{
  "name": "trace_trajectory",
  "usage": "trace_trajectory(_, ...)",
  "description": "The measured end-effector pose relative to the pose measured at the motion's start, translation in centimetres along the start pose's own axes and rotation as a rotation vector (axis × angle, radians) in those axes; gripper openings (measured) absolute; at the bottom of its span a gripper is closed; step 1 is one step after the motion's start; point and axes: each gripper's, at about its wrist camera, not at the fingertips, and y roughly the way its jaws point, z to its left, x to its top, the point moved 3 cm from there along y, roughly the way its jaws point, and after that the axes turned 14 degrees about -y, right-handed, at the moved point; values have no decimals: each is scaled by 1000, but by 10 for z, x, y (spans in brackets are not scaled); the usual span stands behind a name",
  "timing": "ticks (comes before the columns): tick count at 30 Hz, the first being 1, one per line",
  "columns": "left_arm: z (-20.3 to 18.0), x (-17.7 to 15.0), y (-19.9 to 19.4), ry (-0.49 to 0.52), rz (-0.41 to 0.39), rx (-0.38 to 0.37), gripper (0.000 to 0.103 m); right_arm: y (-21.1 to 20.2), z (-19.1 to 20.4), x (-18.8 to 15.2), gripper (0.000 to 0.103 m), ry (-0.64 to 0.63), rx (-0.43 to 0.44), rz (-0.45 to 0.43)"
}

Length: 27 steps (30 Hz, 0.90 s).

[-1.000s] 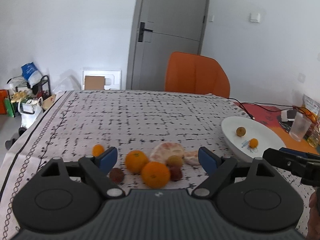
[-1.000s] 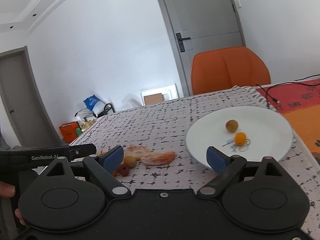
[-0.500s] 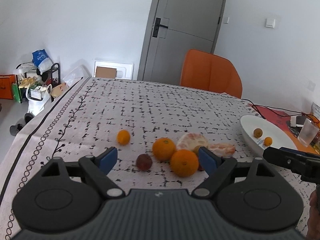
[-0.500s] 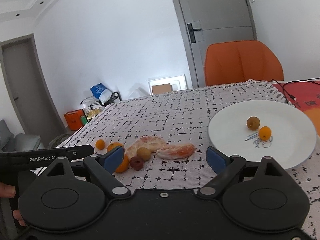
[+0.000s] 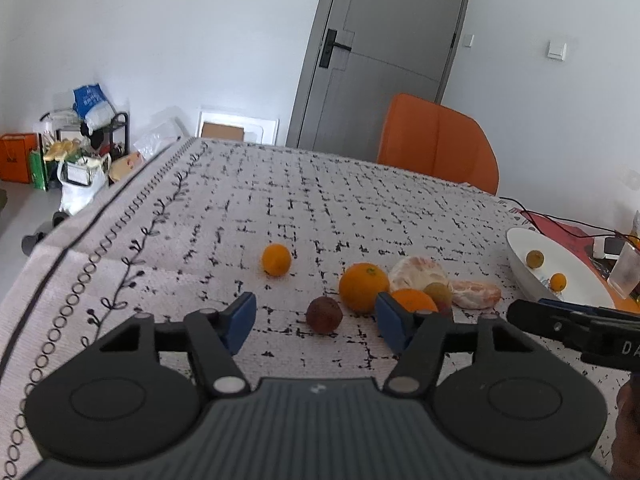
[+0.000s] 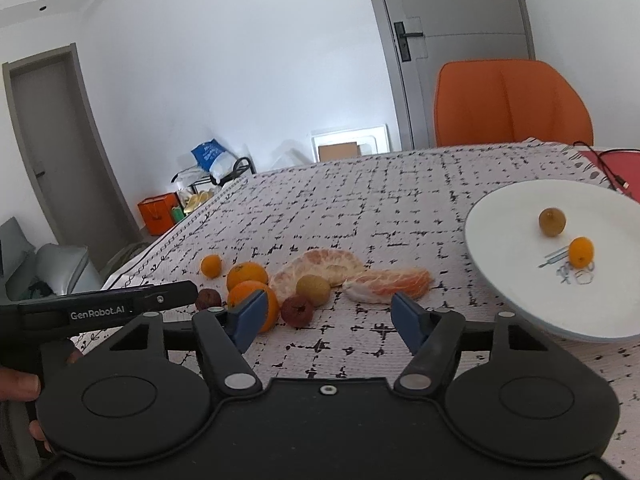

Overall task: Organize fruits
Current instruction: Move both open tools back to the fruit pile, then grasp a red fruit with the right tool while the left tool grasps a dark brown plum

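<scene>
- Using the white plate [image 6: 504, 216] as the landmark: it sits at the right side of the table, on the patterned tablecloth [image 5: 320, 208], and there's already a brownish-green round fruit [image 6: 551, 221] plus a tiny orange kumquat [image 6: 581, 251] on it, just beside each other.
- Everything else is still on the cloth, left of the plate: closest to it is a peeled citrus wedge [image 6: 387, 285], then a bigger peeled citrus chunk [image 6: 320, 266] touching that wedge.
- A yellow-green small fruit [image 6: 313, 289] rests against the peeled chunk, with a dark red wrinkly fruit [image 6: 297, 311] right in front of it.
- Further from the plate are two oranges [image 6: 247, 276] bunched together, another dark red fruit [image 5: 324, 314], and a small orange [image 5: 276, 259] off by itself, the farthest from the plate.
- left gripper [image 5: 316, 318]: jaws have just been narrowing, now about half apart, nothing pinched. The dark red fruit shows in the gap but the blue pads [image 5: 240, 322] aren't on it.
- right gripper [image 6: 328, 318]: same deal, jaws just closed partway and hold nothing, hovering near the peeled wedge, left of the plate.
- There's an orange chair [image 6: 512, 104] behind the table, past the plate.
</scene>
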Motion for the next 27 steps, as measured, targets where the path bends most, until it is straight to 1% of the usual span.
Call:
trace_trajectory(3, 2, -2, 6, -16, 17, -4, 57, 7, 1, -1, 63, -3, 10, 16)
trace_trajectory(5, 2, -3, 11, -18, 29, -7, 54, 13, 1, -1, 57, -2, 19, 28)
trace_trajectory(8, 1, -4, 17, -20, 44, -8, 49, 21, 1, -3, 51, 8, 30, 49)
trace_trajectory(10, 1, -5, 21, -23, 53, -8, 46, 26, 1, -4, 51, 9, 41, 62)
trace_trajectory(16, 0, -4, 27, -21, 58, -6, 32, 40, 5, -4, 47, 2, 65, 89)
trace_trajectory(19, -1, -3, 29, -18, 60, -7, 27, 44, 8, -2, 47, -2, 71, 90)
trace_trajectory(21, 0, -3, 28, -22, 61, -10, 27, 46, 8, -1, 46, -5, 73, 90)
trace_trajectory(23, 0, -2, 27, -25, 63, -17, 22, 47, 8, 0, 45, -3, 71, 90)
trace_trajectory(27, 1, -1, 25, -26, 61, -16, 22, 48, 9, 0, 43, -3, 67, 94)
